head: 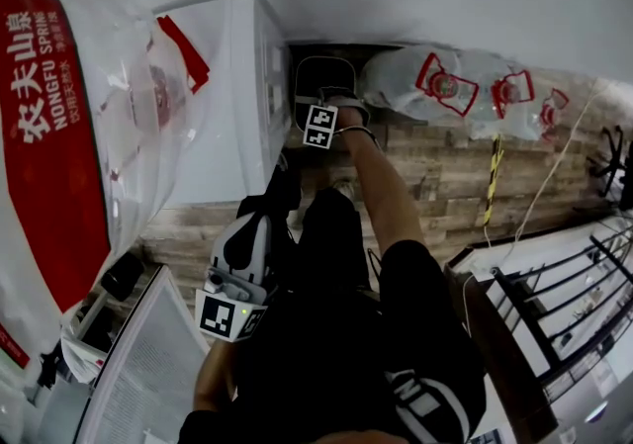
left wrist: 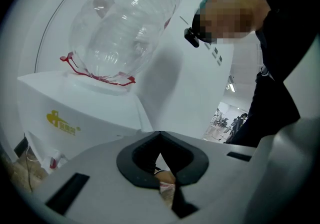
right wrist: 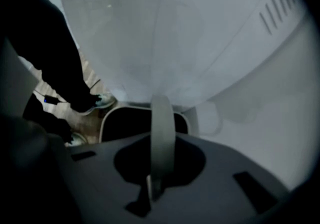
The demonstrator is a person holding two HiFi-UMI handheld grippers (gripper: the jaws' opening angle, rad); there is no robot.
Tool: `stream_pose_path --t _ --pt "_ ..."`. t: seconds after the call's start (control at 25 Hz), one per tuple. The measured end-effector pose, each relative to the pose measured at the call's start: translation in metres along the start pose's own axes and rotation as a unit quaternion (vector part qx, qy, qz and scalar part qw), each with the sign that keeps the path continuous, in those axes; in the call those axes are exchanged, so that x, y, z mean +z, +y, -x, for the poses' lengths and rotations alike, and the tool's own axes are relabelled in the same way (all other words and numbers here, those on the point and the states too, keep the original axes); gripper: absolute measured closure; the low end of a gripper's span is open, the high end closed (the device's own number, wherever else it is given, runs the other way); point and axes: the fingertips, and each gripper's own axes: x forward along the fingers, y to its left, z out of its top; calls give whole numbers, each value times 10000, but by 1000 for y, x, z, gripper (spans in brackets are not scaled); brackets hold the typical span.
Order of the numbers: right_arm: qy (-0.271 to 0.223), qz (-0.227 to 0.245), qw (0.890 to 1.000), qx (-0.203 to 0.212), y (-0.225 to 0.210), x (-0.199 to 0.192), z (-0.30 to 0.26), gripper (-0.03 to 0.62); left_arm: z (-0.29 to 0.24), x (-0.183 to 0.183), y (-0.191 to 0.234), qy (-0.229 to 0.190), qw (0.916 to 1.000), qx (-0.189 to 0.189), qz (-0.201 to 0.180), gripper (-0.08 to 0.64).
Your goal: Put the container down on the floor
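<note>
Grey-rimmed, the container (head: pixel 322 71) is far off in the head view, low by the floor and beside a white water machine (head: pixel 232 96). The right gripper (head: pixel 332 102) reaches it. In the left gripper view, the left gripper (left wrist: pixel 161 140) has its jaws pressed together on nothing. In the right gripper view, the jaws pinch the container's thin handle (right wrist: pixel 161 128), a good place to hold. It looks light and stiff. Its inside is too dark to see.

The container (head: pixel 324 81) is a small rounded-square pail with a pale rim and dark inside, mouth up, down by the wooden floor (head: pixel 435 170). Its pale band handle (right wrist: pixel 161 133) arches upright, pinched in the right tongs (right wrist: pixel 151 190).
</note>
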Motion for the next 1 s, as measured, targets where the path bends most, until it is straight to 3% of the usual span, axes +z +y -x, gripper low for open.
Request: stream_pose_path --t 0.44,1.0 --pt "50 307 9993 -212 4 12 -22 560 3 -17 9 202 9998 16 68 529" --pt "90 83 9999 -35 22 11 -50 560 -1 -27 15 224 9996 55 186 529"
